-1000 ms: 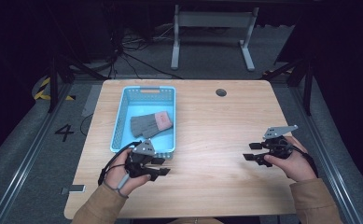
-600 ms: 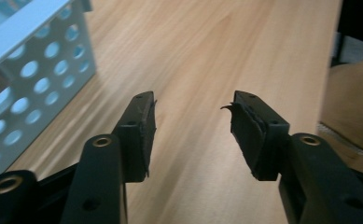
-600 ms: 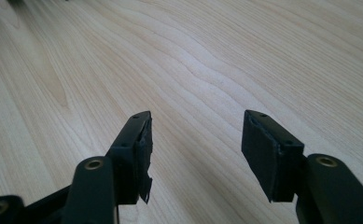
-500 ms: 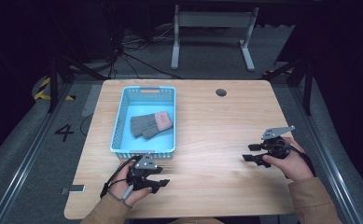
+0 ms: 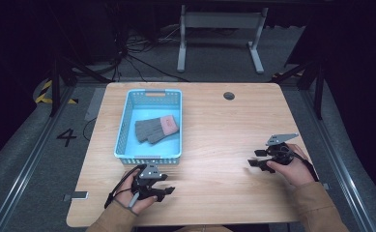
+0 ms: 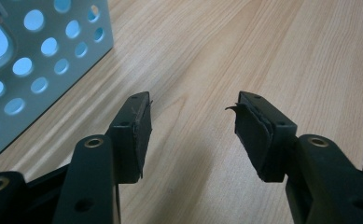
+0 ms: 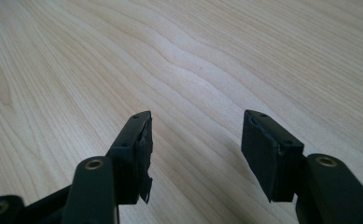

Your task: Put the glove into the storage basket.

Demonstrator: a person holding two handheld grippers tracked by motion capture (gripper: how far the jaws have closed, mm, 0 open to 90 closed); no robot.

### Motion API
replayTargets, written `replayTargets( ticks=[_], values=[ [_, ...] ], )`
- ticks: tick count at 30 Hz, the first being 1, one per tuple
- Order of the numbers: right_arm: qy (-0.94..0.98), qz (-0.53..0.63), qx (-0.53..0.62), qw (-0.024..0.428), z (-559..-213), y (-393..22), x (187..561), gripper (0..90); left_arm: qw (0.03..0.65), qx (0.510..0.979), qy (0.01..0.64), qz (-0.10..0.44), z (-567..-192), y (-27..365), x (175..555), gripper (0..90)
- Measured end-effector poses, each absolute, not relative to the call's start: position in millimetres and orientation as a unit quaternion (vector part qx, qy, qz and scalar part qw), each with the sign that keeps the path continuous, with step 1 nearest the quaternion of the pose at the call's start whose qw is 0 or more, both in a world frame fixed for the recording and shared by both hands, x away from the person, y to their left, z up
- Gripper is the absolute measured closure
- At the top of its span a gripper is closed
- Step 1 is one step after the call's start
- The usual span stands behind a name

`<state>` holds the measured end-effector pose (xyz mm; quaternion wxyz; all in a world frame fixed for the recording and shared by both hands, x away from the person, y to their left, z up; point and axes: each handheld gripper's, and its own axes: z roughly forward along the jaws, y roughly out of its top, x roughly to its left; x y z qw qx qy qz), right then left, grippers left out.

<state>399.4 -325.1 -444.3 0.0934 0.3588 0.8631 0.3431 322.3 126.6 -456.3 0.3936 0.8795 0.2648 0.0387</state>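
Observation:
A light blue perforated basket [image 5: 122,130] stands on the left half of the wooden table [image 5: 214,125]. In it lies a pair of grey knit gloves [image 5: 151,130] with a pink cuff. My left gripper [image 5: 168,183] sits low over the table just in front of the basket, pointing right. Its jaws have just been opening and stand open with bare wood between them [image 6: 193,112]; the basket's wall [image 6: 39,60] shows at the upper left there. Near the table's right edge my right gripper [image 5: 253,158] points left, open over bare wood [image 7: 197,126].
A round cable hole [image 5: 229,95] sits at the back of the table. Beyond the far edge stands a grey metal frame [image 5: 219,19] with cables on the floor. Bare wood lies between the two grippers.
Both hands have sunk toward the tabletop. The left gripper has drawn back from the basket's front wall toward the near edge, and its jaws stand wider.

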Motion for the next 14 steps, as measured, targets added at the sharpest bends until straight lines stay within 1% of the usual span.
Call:
replayTargets(
  ticks=[8, 14],
  values=[
    [0.86, 0.35, 0.359, 0.09, -443.4, -324.5, 399.0, 44.0, 0.389, 0.881, 0.267, 0.038, -456.5, 127.5, 323.5, 45.2],
    [0.856, 0.354, 0.364, 0.096, -442.3, -325.2, 401.1, 43.9, 0.389, 0.879, 0.274, 0.039, -456.1, 129.2, 322.7, 44.1]
  ],
)
